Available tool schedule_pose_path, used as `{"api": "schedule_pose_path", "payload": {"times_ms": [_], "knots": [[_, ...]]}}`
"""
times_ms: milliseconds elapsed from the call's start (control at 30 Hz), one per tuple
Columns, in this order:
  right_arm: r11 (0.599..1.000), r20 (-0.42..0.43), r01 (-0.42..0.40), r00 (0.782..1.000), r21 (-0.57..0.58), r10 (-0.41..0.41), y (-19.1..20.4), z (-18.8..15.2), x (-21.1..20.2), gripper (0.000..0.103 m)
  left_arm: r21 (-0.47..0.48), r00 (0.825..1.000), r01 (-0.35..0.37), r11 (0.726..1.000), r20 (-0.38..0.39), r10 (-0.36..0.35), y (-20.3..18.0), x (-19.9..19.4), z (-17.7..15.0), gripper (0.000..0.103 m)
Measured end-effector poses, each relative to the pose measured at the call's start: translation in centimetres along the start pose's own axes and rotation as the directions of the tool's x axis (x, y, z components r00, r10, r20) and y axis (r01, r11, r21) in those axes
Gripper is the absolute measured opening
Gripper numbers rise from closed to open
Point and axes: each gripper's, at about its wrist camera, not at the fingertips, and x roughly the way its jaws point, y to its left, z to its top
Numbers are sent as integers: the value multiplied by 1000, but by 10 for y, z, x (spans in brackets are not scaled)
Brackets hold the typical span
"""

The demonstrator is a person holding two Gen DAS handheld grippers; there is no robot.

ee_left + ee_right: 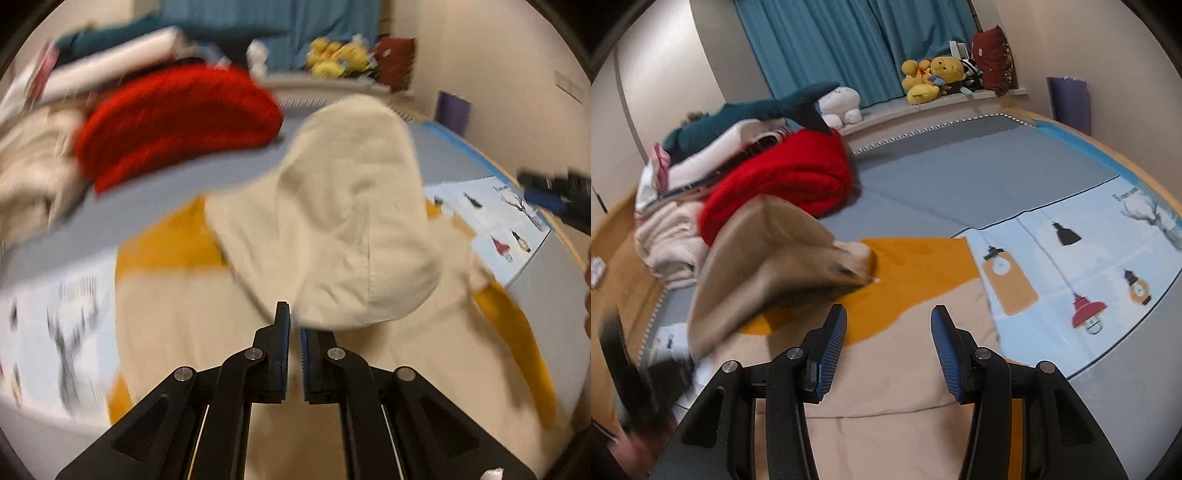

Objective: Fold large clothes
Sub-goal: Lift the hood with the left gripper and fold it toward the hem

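We see the cream and mustard hoodie (905,387) spread flat on the grey bed (960,177). Our left gripper (294,325) has its jaws closed on the lifted cream hood (343,229). Our right gripper (889,321) hovers above the hoodie, jaws apart and empty. A red blanket (786,184) lies beyond.

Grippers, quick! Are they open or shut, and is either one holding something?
Left gripper: shut on the cream hoodie, lifting its hood.
Right gripper: open, holding nothing, above the hoodie.

Red blanket (783,184), yellow plush toys (932,79)
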Motion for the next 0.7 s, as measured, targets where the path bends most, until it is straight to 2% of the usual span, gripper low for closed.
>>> {"api": "schedule_pose_path", "payload": {"times_ms": [67, 133, 167, 233, 300, 333, 500, 567, 700], "knots": [[999, -26, -38, 999, 25, 39, 2, -4, 6, 52, -44, 998, 13, 999, -65, -16, 5, -3, -21, 10], [997, -61, -64, 996, 40, 67, 4, -9, 14, 52, -73, 992, 23, 997, -126, -32, 6, -6, -35, 22], [996, -87, -74, 993, 46, 78, 6, -12, 22, 52, -75, 987, 17, 997, -156, -29, 4, -5, -37, 32], [994, -139, -93, 985, 66, 101, 7, -20, 36, 53, -127, 984, 0, 992, -178, -23, 10, -2, -34, 32], [991, -194, -97, 974, 93, 113, 8, -30, 54, 53, -200, 984, 44, 979, -163, -78, 18, 4, -31, 32], [991, -222, -91, 969, 102, 112, 9, -36, 64, 53, -218, 984, 37, 975, -164, -74, 21, 10, -30, 32], [990, -308, -97, 943, 106, 125, 21, -58, 99, 53, -233, 989, 16, 972, -141, -50, 22, 41, -22, 32], [988, -344, -107, 929, 110, 139, 26, -67, 113, 53, -258, 984, 5, 966, -170, -50, 26, 58, -28, 33], [978, -398, -117, 900, 172, 177, 29, -88, 139, 53, -401, 967, 35, 916, -217, -132, 46, 84, -41, 35]]}}
